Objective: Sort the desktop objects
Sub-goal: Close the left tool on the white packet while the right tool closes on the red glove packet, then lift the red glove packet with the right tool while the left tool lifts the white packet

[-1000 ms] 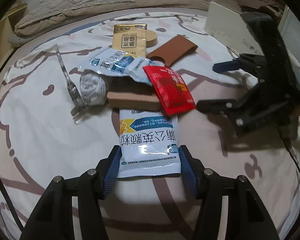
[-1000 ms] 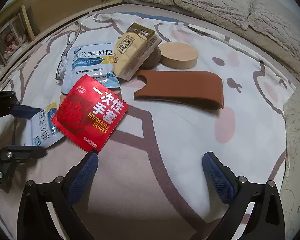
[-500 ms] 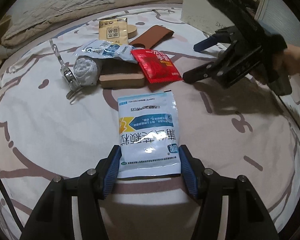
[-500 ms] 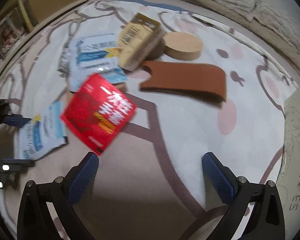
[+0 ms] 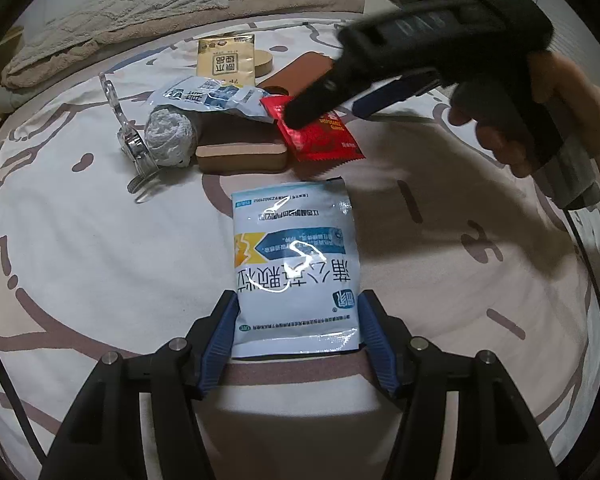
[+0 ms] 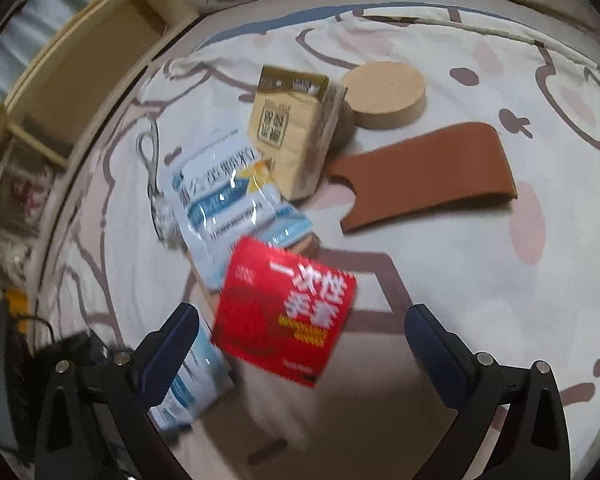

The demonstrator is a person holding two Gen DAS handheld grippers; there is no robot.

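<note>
A blue-and-white granule packet [image 5: 296,268] lies flat on the patterned bedsheet [image 5: 80,240]. Its near end sits between the blue pads of my left gripper [image 5: 299,320]. The pads touch both of its edges while the jaws are opening. A red disposable-gloves packet [image 6: 288,312] lies further off beside a pile. My right gripper [image 6: 302,312] hovers just above it, jaws wide open and holding nothing. In the left wrist view the right gripper [image 5: 328,114] hangs over the red packet [image 5: 324,136], with a hand [image 5: 540,92] on its grip.
The pile holds a second blue-white packet [image 6: 228,200], a yellow box [image 6: 288,128], a round wooden disc [image 6: 384,92], a brown sleeve [image 6: 420,172], a wooden block [image 5: 240,156], a grey crumpled ball [image 5: 168,136] and a clear plastic fork [image 5: 128,136]. A wooden shelf [image 6: 80,80] borders the bed.
The left gripper drew the granule packet out from under the red packet, away from the pile. The right gripper swung in over the red packet and rolled.
</note>
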